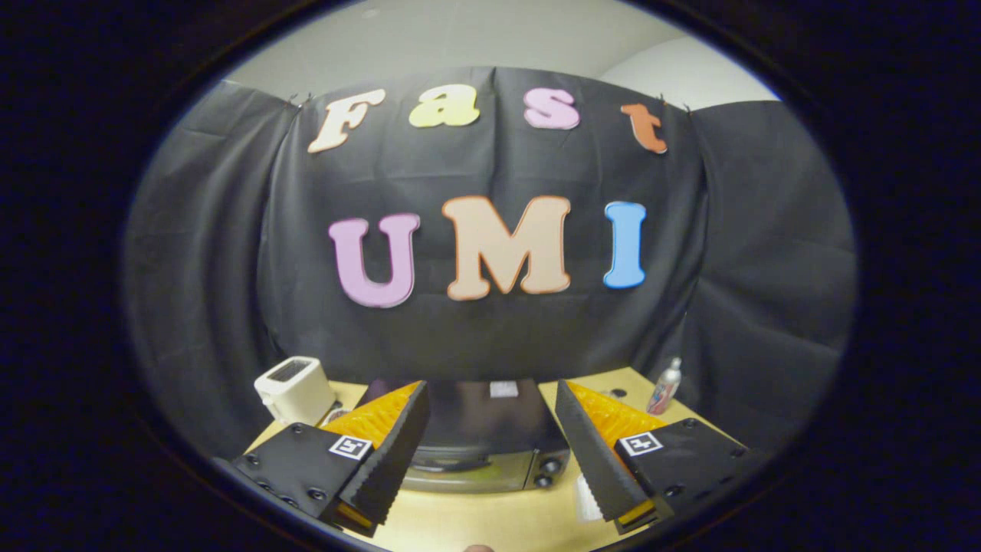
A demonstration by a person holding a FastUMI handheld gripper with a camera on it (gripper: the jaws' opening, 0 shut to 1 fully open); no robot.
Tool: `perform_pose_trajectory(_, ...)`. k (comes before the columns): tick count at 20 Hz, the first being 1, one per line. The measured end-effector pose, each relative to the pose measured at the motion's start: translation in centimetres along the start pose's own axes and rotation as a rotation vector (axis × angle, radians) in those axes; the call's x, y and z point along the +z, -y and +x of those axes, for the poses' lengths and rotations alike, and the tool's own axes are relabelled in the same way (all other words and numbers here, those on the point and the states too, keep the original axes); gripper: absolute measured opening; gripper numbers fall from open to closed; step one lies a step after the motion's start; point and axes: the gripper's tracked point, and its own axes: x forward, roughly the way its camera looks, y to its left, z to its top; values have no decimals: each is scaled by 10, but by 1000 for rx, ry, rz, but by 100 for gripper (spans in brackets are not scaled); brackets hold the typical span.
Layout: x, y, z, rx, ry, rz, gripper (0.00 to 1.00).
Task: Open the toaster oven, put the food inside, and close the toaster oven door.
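A dark toaster oven (483, 433) sits on the wooden table (490, 521) just ahead of me, seen from above, with its glass door facing me and two knobs (548, 471) at its right side. The door looks closed. My gripper (490, 399) hangs above the oven with its fingers spread wide apart and nothing between them. The oven's top and front show in the gap between the fingers. No food item can be made out here.
A white pop-up toaster (295, 389) stands on the table to the left of the oven. A small bottle (664, 387) stands at the back right. A white object (588, 498) peeks out beside the right finger. Black cloth walls close off the back.
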Motion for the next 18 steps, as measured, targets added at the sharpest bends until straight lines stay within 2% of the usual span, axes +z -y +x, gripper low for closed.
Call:
perform_pose_trajectory(5,85,43,11,-52,146,18,100)
perform_pose_trajectory(8,119,70,18,-67,215,33,100)
perform_pose_trajectory(18,123,179,30,-206,214,74,100)
